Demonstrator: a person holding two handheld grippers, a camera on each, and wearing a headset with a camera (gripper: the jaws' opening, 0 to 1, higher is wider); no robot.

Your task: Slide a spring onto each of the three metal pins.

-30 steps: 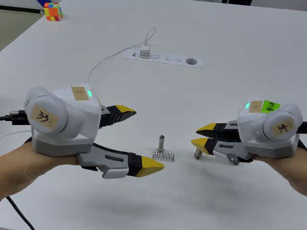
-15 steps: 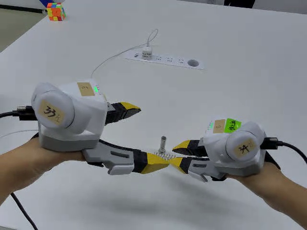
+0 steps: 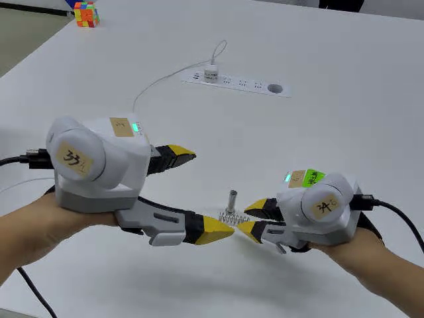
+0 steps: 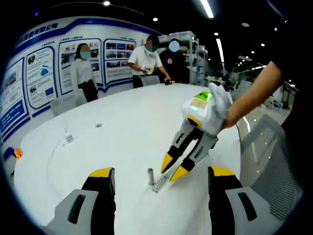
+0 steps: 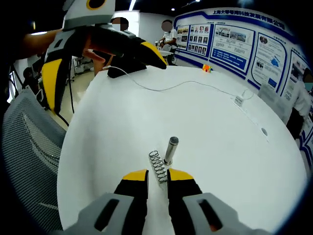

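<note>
A spring [image 5: 157,165] lies at the foot of an upright pin [image 5: 170,148], its near end between my right gripper's [image 5: 157,176] narrowed jaws; gripped or not, I cannot tell. My left gripper [image 3: 207,192] hangs spread wide. An off-centre pinch could shoot the spring away.

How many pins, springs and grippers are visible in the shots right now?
metal pin: 1
spring: 1
grippers: 2, the left gripper and the right gripper
Total: 4
</note>
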